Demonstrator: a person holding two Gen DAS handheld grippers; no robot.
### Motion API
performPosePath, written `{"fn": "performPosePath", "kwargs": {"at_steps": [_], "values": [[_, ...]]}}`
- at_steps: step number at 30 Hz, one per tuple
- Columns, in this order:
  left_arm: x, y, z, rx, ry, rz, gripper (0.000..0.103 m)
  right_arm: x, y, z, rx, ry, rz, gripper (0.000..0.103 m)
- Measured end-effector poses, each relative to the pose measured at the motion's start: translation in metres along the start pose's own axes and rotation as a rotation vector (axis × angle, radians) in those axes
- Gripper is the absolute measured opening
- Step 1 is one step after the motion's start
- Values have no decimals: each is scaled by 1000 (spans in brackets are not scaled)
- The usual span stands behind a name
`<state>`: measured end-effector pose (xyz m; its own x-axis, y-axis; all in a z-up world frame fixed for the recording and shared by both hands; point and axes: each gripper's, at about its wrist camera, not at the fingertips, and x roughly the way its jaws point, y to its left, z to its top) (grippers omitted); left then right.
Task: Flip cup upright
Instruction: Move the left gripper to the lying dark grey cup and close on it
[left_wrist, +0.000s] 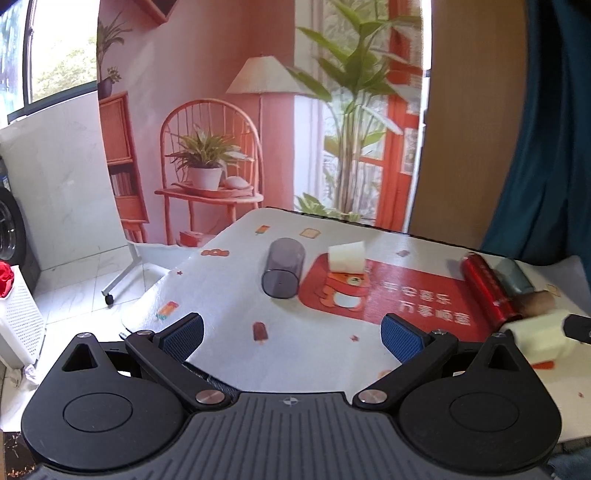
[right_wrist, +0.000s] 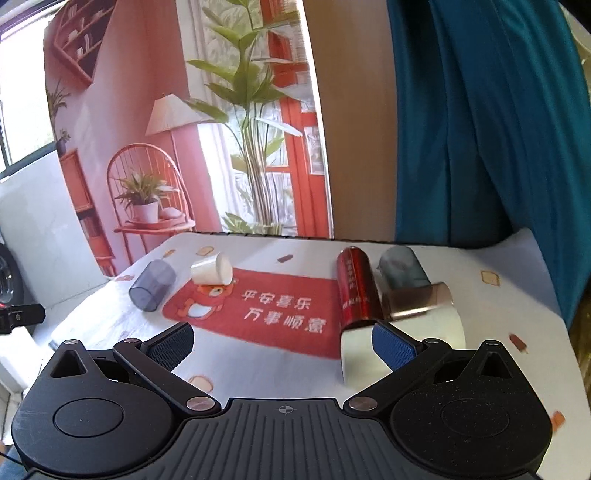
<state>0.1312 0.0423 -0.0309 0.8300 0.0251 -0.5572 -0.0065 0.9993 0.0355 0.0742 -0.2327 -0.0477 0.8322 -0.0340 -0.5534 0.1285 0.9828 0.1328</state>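
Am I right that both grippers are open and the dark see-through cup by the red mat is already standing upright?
Not quite. Both the left gripper and the right gripper are open, but the dark see-through cup lies on its side beside the red mat, open mouth toward the camera, as the left wrist view shows.

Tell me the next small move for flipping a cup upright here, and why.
Probably ease the left gripper forward toward the smoky grey cup. It lies on its side on the tablecloth, open end facing the camera, just ahead of the wide-open, empty jaws. The right gripper is also open, holding nothing, with a white cup lying close by its right finger.
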Motion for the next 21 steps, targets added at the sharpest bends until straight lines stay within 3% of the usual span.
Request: {"fn": "performPosePath", "kwargs": {"at_steps": [5,9,17,21], "values": [[48,7,14,-19,31,5,103,32,-4,0,22,19,12,103],[96,7,28,2,47,22,101,57,-2,-4,-9,60,-29,103],[189,10,57,3,86,-12,95,84,-2,-14,9,105,-29,103],[240,10,64,-11,137,12,94,95,-2,-17,8,123,-40,103]]}}
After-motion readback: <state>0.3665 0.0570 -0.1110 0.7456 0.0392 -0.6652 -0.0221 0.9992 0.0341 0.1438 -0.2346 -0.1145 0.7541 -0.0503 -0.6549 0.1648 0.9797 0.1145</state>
